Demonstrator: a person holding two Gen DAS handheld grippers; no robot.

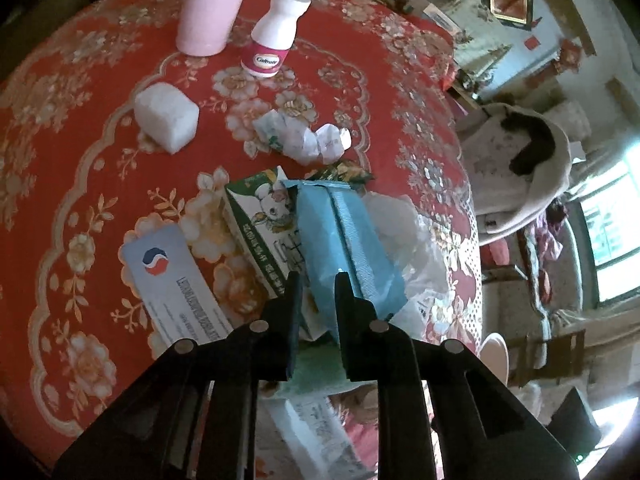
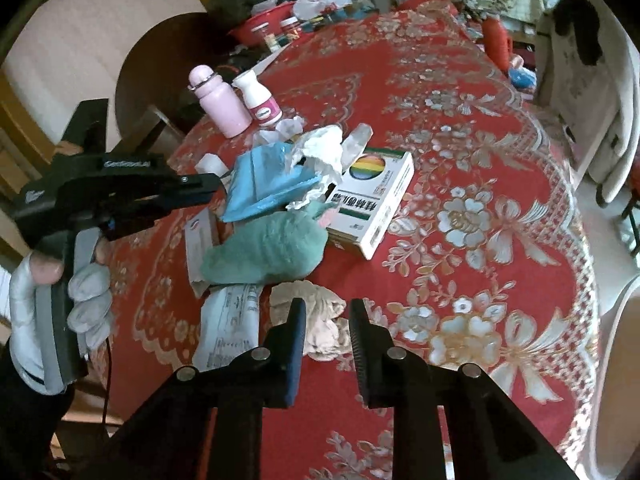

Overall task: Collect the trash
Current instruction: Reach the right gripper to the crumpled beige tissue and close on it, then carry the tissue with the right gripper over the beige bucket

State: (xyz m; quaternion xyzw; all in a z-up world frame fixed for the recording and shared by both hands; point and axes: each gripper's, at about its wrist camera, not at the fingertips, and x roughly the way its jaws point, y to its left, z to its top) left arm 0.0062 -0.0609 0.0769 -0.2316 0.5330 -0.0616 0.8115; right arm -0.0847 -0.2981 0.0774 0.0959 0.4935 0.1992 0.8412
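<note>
Left wrist view: the left gripper (image 1: pixel 317 280) pinches the near end of a light blue packet (image 1: pixel 344 236), a flat pouch with a ribbed seam, lifted above the red flowered table (image 1: pixel 80 160); a crumpled paper (image 1: pixel 308 140) lies beyond.

Right wrist view: the right gripper (image 2: pixel 327 308) is clamped on a wad of pinkish tissue (image 2: pixel 320 316) (creased, pale), just in front of a green plush toy (image 2: pixel 268 248)
</note>
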